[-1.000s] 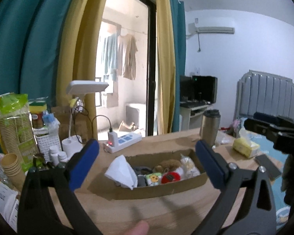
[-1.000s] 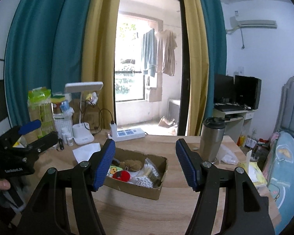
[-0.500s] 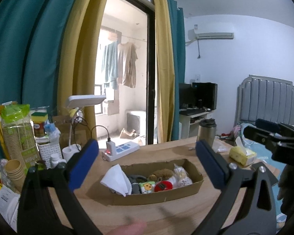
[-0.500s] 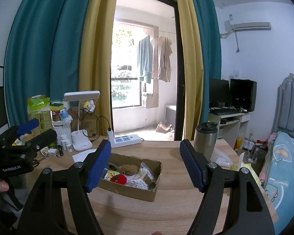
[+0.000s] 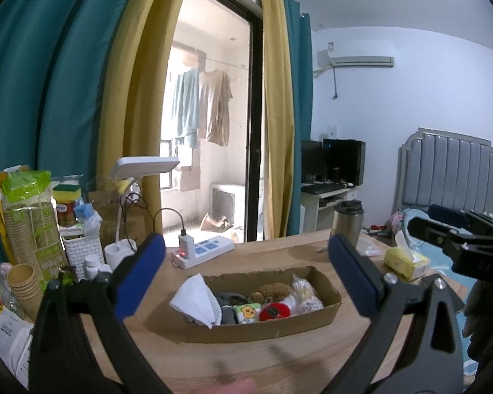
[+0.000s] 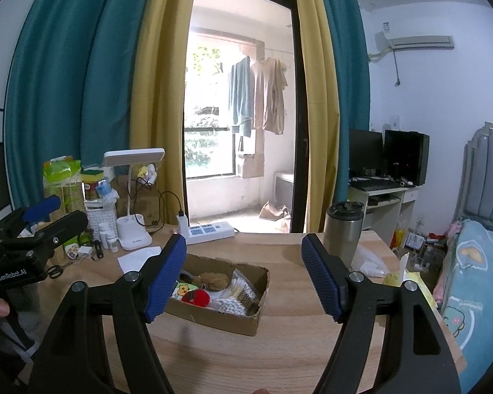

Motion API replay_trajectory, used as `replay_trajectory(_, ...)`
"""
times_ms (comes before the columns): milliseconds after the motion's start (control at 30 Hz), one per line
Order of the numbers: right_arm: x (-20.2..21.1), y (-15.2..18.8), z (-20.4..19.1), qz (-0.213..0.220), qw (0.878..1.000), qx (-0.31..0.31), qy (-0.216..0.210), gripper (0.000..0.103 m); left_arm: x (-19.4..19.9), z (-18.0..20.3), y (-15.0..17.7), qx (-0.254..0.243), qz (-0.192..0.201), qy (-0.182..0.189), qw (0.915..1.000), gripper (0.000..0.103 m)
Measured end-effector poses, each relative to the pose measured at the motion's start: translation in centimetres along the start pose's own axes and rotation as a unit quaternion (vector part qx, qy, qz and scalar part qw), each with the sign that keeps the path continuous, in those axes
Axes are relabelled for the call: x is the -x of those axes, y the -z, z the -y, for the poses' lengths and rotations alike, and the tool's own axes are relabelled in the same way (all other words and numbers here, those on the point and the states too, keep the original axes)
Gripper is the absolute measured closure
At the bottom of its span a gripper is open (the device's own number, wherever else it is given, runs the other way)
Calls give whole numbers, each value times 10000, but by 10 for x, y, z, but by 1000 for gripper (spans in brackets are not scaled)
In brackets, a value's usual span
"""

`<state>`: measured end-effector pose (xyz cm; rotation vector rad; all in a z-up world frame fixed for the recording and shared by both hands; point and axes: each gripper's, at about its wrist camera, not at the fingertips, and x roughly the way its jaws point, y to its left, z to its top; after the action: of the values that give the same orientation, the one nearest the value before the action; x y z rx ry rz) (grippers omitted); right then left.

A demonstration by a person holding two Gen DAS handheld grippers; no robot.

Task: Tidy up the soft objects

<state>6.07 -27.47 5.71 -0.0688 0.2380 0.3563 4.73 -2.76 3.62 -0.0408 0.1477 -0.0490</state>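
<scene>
A shallow cardboard box (image 5: 263,330) lies on the wooden table. It holds a brown plush (image 5: 269,290), a red plush (image 5: 274,312), a duck-print cloth (image 5: 246,313) and a bag of cotton swabs (image 5: 307,295). A white tissue (image 5: 197,302) sits at its left end. My left gripper (image 5: 245,241) hovers open in front of the box, with nothing between its blue pads. From the right wrist view the box (image 6: 240,323) is just beyond my right gripper (image 6: 243,239), also open and empty. The brown plush (image 6: 213,280) and red plush (image 6: 197,297) show past its left finger.
A steel tumbler (image 6: 343,229), a power strip (image 6: 210,229) and a desk lamp (image 6: 133,197) stand behind the box. Paper cups, jars and scissors (image 6: 57,269) crowd the table's left end. A yellow tissue pack (image 5: 407,259) lies at the right, beside a bed.
The right gripper's jaws have spread a little wider. Both cameras have drawn back slightly, so the box looks smaller and lower. Nothing in the box has moved.
</scene>
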Motion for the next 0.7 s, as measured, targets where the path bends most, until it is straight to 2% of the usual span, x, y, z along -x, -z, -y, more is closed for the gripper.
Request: replay_trajectory(700, 0, 3, -3, 20, 10000, 37, -8, 27, 2, 1, 1, 44, -36, 154, 9999, 3)
